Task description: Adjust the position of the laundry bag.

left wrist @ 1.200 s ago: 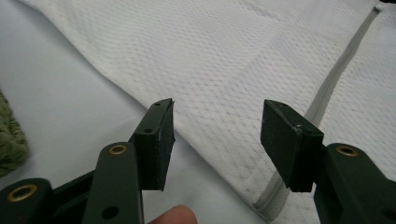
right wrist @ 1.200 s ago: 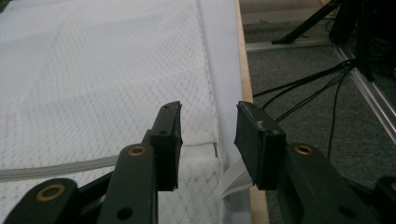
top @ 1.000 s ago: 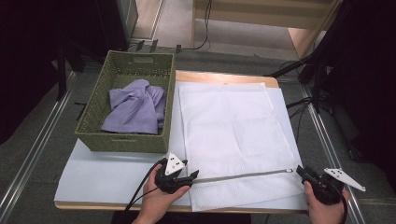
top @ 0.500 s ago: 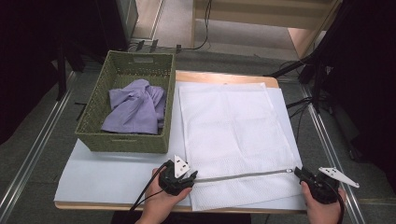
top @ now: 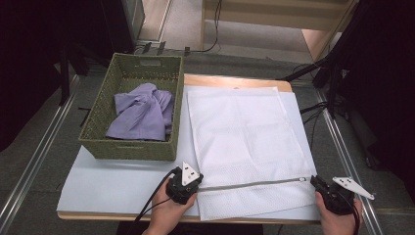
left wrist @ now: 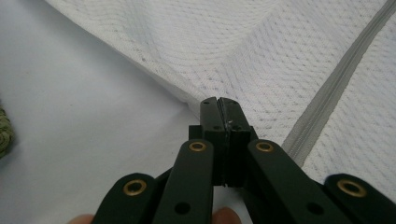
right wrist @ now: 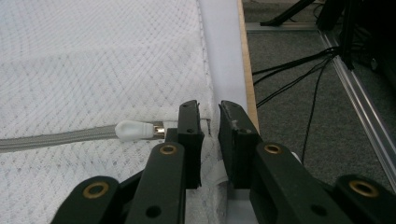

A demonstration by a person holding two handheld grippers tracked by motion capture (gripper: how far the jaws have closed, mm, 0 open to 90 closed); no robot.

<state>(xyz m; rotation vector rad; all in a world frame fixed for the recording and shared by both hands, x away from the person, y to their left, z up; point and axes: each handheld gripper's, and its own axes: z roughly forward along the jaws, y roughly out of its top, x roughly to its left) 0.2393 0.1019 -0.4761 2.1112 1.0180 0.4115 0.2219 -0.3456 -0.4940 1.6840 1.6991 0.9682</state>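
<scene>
Basket (top: 132, 147): upper left – we see a purple cloth (top: 142, 117) heaped inside.
Mesh bag (top: 244, 142): zipped, flat at centre.
Left gripper (left wrist: 220, 112): jaws together on the bag's edge.
Right gripper (right wrist: 209, 122): jaws just closing – slightly apart astride the bag's corner.

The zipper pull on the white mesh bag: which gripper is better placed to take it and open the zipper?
Probably the right gripper: the zipper pull lies just beside its closing jaws. The left gripper is shut at the zipper's opposite end.
</scene>
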